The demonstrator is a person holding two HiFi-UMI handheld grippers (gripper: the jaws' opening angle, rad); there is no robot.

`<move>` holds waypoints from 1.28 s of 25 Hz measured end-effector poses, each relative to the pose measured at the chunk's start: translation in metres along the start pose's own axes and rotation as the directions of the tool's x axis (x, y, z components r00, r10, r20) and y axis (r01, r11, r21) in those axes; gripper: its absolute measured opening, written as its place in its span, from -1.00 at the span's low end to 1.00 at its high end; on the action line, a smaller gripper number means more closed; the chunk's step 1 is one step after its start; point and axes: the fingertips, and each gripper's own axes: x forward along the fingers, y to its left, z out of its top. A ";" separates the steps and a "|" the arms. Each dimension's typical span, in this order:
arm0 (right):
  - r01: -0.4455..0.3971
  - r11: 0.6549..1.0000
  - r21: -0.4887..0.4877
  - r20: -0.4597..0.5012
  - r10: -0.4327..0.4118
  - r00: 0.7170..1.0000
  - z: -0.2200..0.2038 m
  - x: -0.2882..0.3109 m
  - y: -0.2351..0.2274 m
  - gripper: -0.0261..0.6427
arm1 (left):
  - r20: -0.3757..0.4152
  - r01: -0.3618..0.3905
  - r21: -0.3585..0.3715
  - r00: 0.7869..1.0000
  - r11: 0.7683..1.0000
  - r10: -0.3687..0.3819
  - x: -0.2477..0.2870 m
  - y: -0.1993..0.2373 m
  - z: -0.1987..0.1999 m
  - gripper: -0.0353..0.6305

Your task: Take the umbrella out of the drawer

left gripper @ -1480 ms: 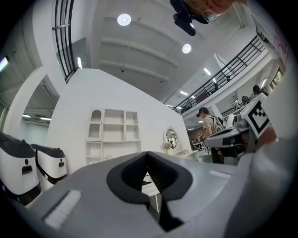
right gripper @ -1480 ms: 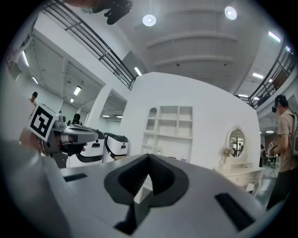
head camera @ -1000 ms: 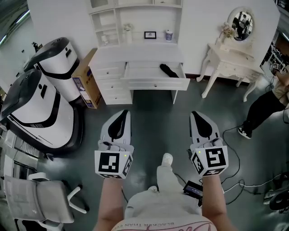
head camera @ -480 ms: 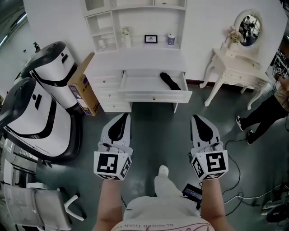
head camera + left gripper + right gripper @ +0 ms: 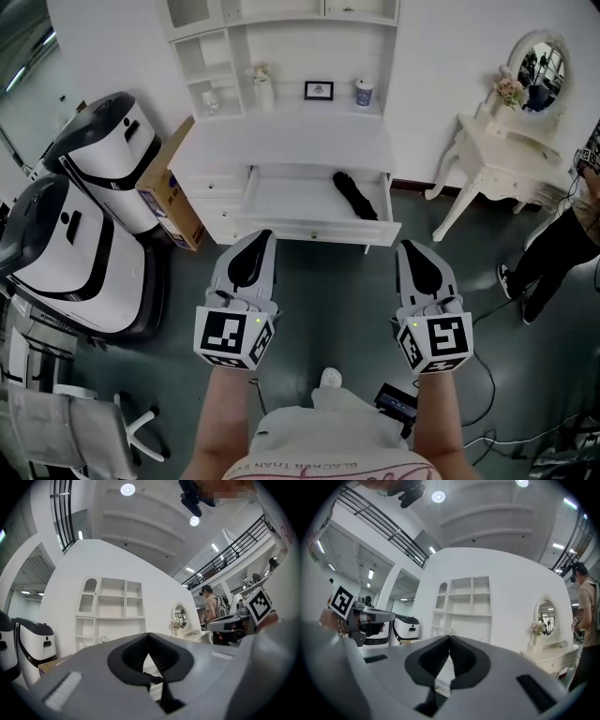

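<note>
A black folded umbrella [image 5: 354, 195] lies at the right end of an open white drawer [image 5: 319, 228] in a white desk [image 5: 281, 141]. My left gripper [image 5: 255, 246] points at the drawer's front left part, a short way before it, shut and empty. My right gripper [image 5: 413, 254] is held level beside it, shut and empty, just right of the drawer's right corner. In the left gripper view the left gripper [image 5: 148, 637] has its tips together, with the desk's shelves beyond. The right gripper [image 5: 450, 638] likewise shows its tips touching in the right gripper view.
Two large white-and-black machines [image 5: 84, 216] and a cardboard box [image 5: 169, 192] stand left of the desk. A white vanity table [image 5: 511, 155] with a mirror is at the right, with a person [image 5: 562, 244] beside it. Cables and a black device [image 5: 398, 401] lie on the floor, and an office chair [image 5: 66, 441] stands at lower left.
Both grippers have moved forward together towards the desk. The open drawer and umbrella now sit much closer to the jaw tips. Both stayed shut.
</note>
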 end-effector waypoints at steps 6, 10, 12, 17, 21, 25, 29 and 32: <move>-0.008 1.000 0.004 0.012 0.008 1.000 -0.003 0.033 -0.038 -0.90 | 0.004 -0.018 -0.003 1.000 1.000 0.018 0.047 -0.003 -0.003 -0.87; -0.014 1.000 0.002 0.008 0.013 1.000 -0.009 0.050 -0.053 -0.90 | -0.005 -0.021 -0.003 1.000 1.000 0.021 0.068 -0.003 -0.012 -0.87; -0.019 1.000 -0.008 -0.002 0.019 1.000 -0.013 0.059 -0.055 -0.90 | -0.008 -0.023 -0.010 1.000 1.000 0.023 0.076 0.001 -0.016 -0.87; -0.018 1.000 -0.020 -0.016 0.017 1.000 -0.021 0.079 -0.065 -0.89 | -0.007 -0.026 -0.022 1.000 0.999 0.025 0.097 0.011 -0.022 -0.87; -0.005 1.000 -0.020 -0.017 0.005 1.000 -0.025 0.101 -0.076 -0.89 | -0.007 -0.020 -0.024 1.000 1.000 0.020 0.122 0.023 -0.029 -0.87; 0.004 1.000 -0.029 -0.019 -0.005 1.000 -0.026 0.128 -0.085 -0.90 | -0.006 -0.004 -0.028 1.000 1.000 0.004 0.152 0.038 -0.035 -0.87; -0.007 0.999 -0.045 -0.040 0.006 0.999 -0.034 0.161 -0.099 -0.89 | -0.002 0.010 -0.035 1.000 0.999 -0.010 0.189 0.053 -0.044 -0.87; -0.001 0.999 -0.033 -0.049 -0.001 0.999 -0.039 0.193 -0.111 -0.89 | -0.007 0.015 -0.041 1.000 0.999 -0.015 0.219 0.071 -0.052 -0.87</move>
